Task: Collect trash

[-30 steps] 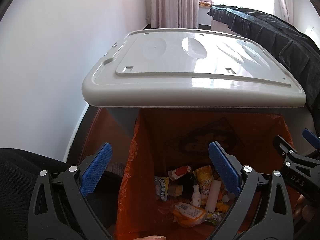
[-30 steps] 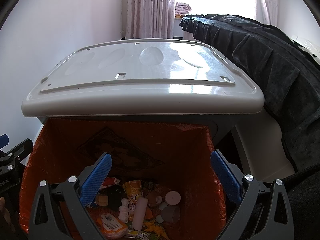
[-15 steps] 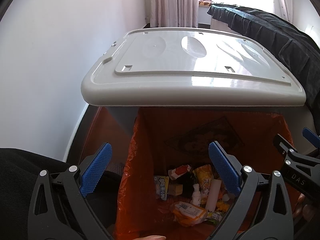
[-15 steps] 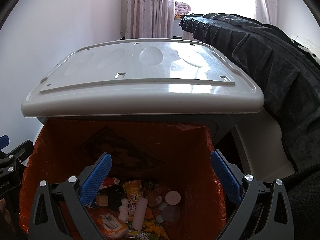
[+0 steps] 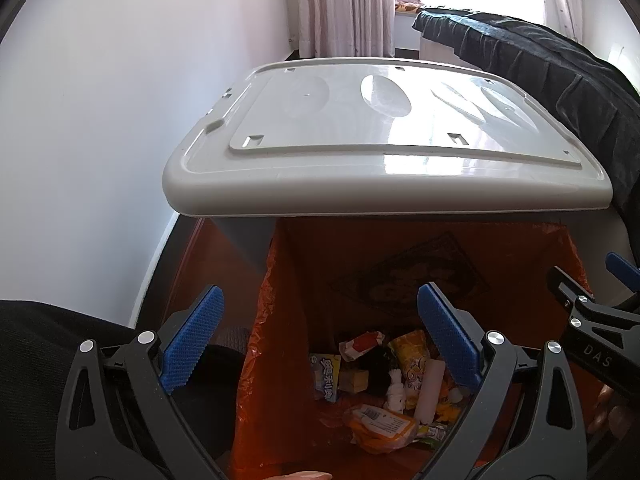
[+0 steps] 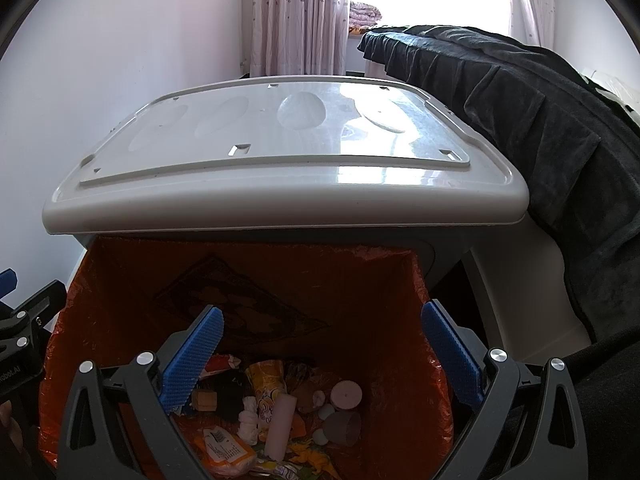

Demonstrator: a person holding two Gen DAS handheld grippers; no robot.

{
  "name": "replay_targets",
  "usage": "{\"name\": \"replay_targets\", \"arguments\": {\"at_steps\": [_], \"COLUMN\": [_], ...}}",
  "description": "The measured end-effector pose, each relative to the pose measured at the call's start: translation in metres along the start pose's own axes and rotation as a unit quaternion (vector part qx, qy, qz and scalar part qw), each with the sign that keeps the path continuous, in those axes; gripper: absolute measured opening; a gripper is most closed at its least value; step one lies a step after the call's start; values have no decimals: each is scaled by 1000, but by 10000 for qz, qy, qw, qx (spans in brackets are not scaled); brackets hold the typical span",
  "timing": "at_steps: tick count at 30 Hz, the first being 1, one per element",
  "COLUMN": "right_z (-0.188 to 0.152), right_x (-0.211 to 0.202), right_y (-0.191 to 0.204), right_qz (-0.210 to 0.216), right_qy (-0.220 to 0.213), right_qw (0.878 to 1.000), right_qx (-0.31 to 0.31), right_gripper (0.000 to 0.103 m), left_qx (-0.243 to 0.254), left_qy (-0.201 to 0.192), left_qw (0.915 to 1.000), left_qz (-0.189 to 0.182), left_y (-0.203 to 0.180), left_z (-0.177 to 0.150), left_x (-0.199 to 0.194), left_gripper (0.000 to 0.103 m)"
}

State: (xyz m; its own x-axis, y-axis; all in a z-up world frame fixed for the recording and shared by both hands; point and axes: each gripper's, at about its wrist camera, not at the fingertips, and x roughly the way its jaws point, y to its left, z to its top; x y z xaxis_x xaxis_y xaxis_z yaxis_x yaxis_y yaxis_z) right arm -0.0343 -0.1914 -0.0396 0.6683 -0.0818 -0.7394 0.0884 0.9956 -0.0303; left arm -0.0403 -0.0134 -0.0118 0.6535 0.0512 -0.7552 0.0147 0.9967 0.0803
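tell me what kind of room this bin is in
Probably a bedroom at home: a bed draped in a dark blanket runs along the right, patterned curtains hang at a bright window, and folded bedding sits on the sill behind the grey-lidded bin.

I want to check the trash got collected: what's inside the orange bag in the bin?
The orange plastic bag holds snack wrappers, a white cylinder, a grey cup and a small white bottle. Anything beneath that pile is covered.

L tool point(image 5: 320, 336): fingers spread wide, nothing held, pointed fwd/down.
R tool point(image 6: 322, 354): same, wide apart, empty, beside L.
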Motion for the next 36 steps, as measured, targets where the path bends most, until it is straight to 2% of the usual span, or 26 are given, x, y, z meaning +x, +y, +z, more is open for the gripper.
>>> {"name": "replay_targets", "arguments": {"at_steps": [10, 16, 19, 23, 27, 36], "right_z": [0, 0, 0, 0, 0, 0], "right_x": [0, 0, 0, 0, 1, 1], "right_y": [0, 0, 0, 0, 1, 1], "right_qz": [0, 3, -2, -2, -10, -11], "right_qy": [-1, 1, 0, 1, 3, 0], "right_qw": [10000, 10000, 10000, 10000, 10000, 10000], "right_qx": [2, -4, 4, 0, 0, 8], "right_gripper": [98, 98, 98, 98, 98, 98], "left_qx": [66, -80, 4, 226, 225, 117], "left_qy": [-27, 31, -5, -189, -189, -185], "left_qw": [10000, 9998, 9997, 9996, 9996, 9998], "left_qz": [-9, -160, -250, -56, 55, -39], "left_y": [-2, 0, -2, -8, -6, -4], "left_z": [1, -2, -3, -4, -4, -3], "left_x": [0, 0, -2, -6, -4, -5], "left_gripper": [95, 96, 96, 96, 96, 96]}}
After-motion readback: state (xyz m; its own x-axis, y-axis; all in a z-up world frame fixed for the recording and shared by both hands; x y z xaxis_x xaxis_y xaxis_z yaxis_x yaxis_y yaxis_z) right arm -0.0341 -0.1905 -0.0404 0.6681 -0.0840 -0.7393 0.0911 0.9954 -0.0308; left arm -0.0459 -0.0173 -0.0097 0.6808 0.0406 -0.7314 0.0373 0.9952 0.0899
